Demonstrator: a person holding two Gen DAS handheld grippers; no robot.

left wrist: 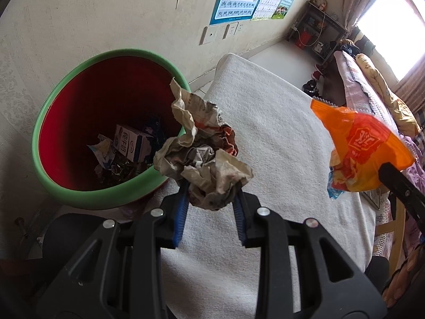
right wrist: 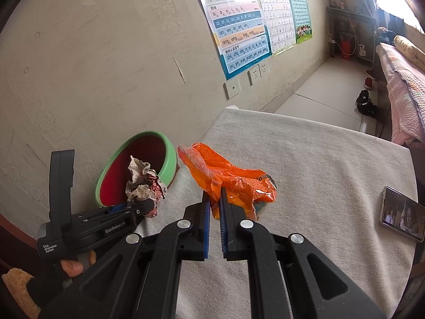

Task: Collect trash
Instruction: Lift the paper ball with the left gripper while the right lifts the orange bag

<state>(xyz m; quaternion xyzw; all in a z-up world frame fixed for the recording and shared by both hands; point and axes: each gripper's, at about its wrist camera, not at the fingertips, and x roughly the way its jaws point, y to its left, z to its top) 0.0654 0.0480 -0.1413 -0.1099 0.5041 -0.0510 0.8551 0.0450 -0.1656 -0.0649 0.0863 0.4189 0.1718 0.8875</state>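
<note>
Crumpled paper [left wrist: 204,156] clamped between left fingers [left wrist: 183,207], orange wrapper [right wrist: 233,183] pinched between right fingers [right wrist: 224,212]

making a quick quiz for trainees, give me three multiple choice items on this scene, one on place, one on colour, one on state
1. Where is the phone?
A. in the bin
B. on the white cloth
C. on the floor

2. What colour is the bin rim?
A. green
B. blue
C. black

3. What is the left gripper doing?
A. standing open and empty
B. shut on the orange wrapper
C. shut on the crumpled paper

Answers:
1 B, the phone lies on the white cloth near its right edge in the right wrist view.
2 A, the rim is green around a red inside.
3 C, its blue pads press the crumpled paper from both sides, while the orange wrapper sits in the right gripper.
</note>
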